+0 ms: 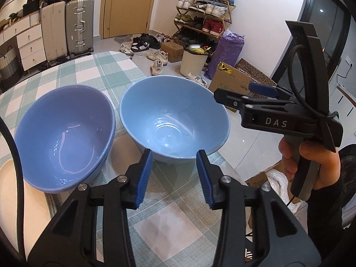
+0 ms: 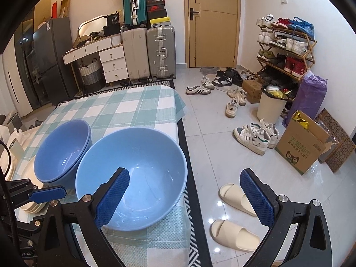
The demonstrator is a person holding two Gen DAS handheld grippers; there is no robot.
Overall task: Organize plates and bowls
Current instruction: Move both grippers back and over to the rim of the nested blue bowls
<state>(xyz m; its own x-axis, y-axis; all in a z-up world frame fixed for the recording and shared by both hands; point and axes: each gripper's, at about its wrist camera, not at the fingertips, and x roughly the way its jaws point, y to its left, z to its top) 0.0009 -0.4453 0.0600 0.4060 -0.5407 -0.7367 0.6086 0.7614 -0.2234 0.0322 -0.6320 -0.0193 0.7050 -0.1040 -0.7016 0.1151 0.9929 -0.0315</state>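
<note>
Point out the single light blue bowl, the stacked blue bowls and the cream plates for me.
Light blue bowl point(image 2: 142, 155): right wrist view, on its inner wall.
Stacked blue bowls point(image 1: 66, 124): left wrist view, inside the top bowl.
Cream plates point(image 2: 27, 166): right wrist view, on the rim left of the stacked bowls.

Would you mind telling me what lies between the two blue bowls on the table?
Nothing but a narrow strip of checked tablecloth separates the darker blue bowl from the lighter blue bowl; the left wrist view shows it.
</note>
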